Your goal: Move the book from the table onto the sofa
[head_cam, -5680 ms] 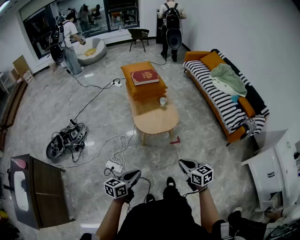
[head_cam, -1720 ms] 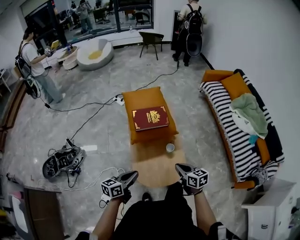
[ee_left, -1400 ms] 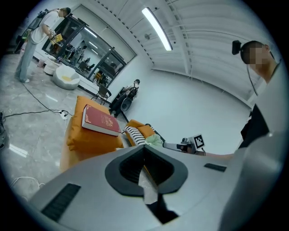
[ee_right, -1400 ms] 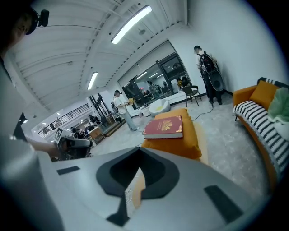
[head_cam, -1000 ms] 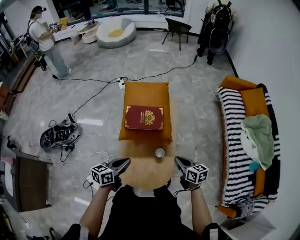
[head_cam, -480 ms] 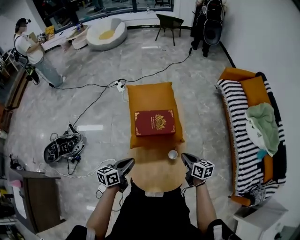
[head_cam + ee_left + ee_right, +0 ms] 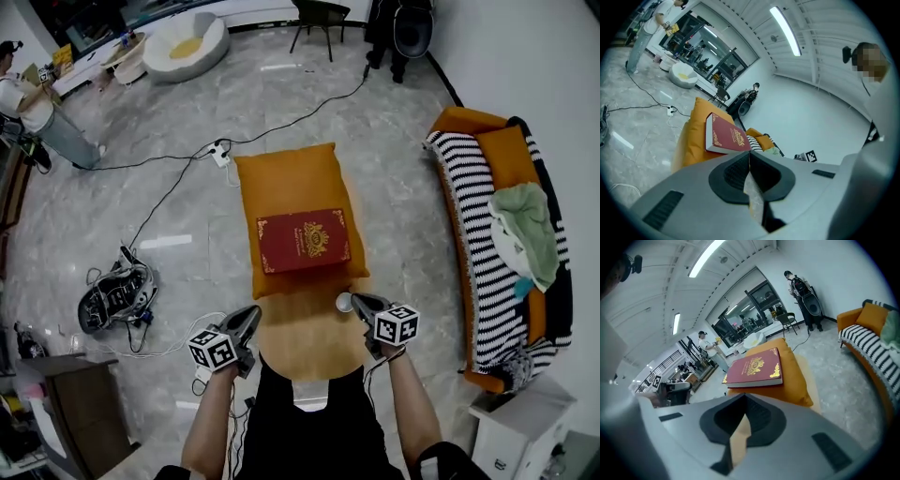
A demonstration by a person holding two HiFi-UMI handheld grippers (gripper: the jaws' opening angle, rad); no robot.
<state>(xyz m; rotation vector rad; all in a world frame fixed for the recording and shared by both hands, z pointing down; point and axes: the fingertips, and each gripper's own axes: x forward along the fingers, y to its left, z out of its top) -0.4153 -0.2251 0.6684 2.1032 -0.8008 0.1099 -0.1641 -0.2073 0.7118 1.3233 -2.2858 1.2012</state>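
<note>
A dark red book [image 7: 304, 240] with gold ornament lies flat on an orange cushion [image 7: 285, 183] at the far end of a small wooden table [image 7: 302, 336]. The book also shows in the left gripper view [image 7: 725, 136] and the right gripper view [image 7: 757, 366], ahead of the jaws. My left gripper [image 7: 251, 315] [image 7: 749, 157] hangs shut and empty at the table's near left edge. My right gripper [image 7: 357, 302] [image 7: 744, 400] is shut and empty too, its tip beside a small white cup [image 7: 343, 301]. The orange sofa [image 7: 466, 183] with a striped cover stands to the right.
A green cloth [image 7: 525, 221] and an orange cushion [image 7: 506, 159] lie on the sofa. Cables and a power strip [image 7: 220, 150] cross the floor left of the table, near a heap of gear [image 7: 112, 296]. A white cabinet [image 7: 521, 424] stands bottom right, and a person [image 7: 28, 105] far left.
I have walked up to the table. Both grippers moved forward and down, and now hang over its near end. The right tip has come level with the cup. Both stayed shut.
</note>
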